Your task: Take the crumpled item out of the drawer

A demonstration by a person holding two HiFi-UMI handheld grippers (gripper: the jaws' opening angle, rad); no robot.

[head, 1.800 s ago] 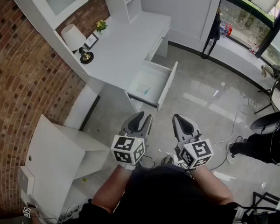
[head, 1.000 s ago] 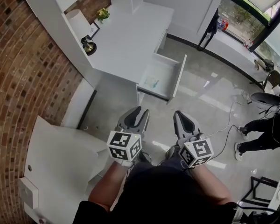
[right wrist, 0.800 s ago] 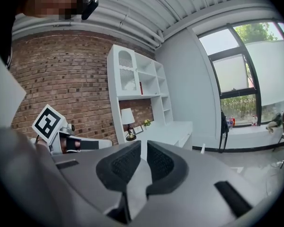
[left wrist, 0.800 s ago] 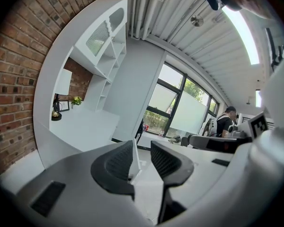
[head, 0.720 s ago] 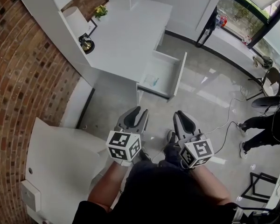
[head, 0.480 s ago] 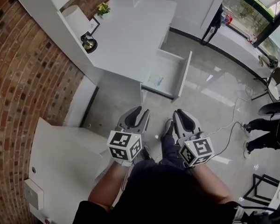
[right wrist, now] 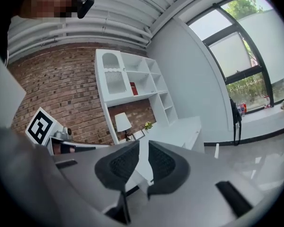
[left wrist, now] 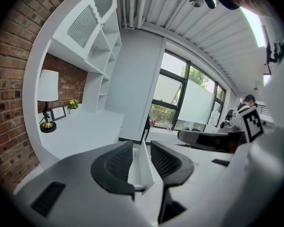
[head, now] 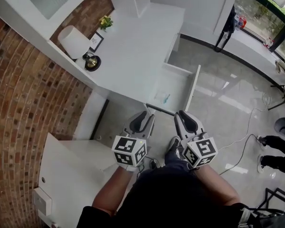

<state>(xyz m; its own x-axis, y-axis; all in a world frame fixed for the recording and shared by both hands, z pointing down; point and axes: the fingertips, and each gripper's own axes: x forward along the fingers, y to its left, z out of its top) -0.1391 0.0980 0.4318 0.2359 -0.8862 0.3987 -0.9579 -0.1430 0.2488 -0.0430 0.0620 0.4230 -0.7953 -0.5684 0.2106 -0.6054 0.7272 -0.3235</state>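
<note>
Now we are holding left gripper [head: 143, 119] and right gripper [head: 185, 119] side by side, jaws apart, empty; only the head view is showing the crumpled item [head: 164, 98] ahead.

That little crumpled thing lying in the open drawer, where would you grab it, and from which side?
Probably from straight above: the drawer is open on top and its walls fence off every side. The crumpled item lies low on its floor, so pinch across its bunched middle. It looks too small here to choose a particular fold.
</note>
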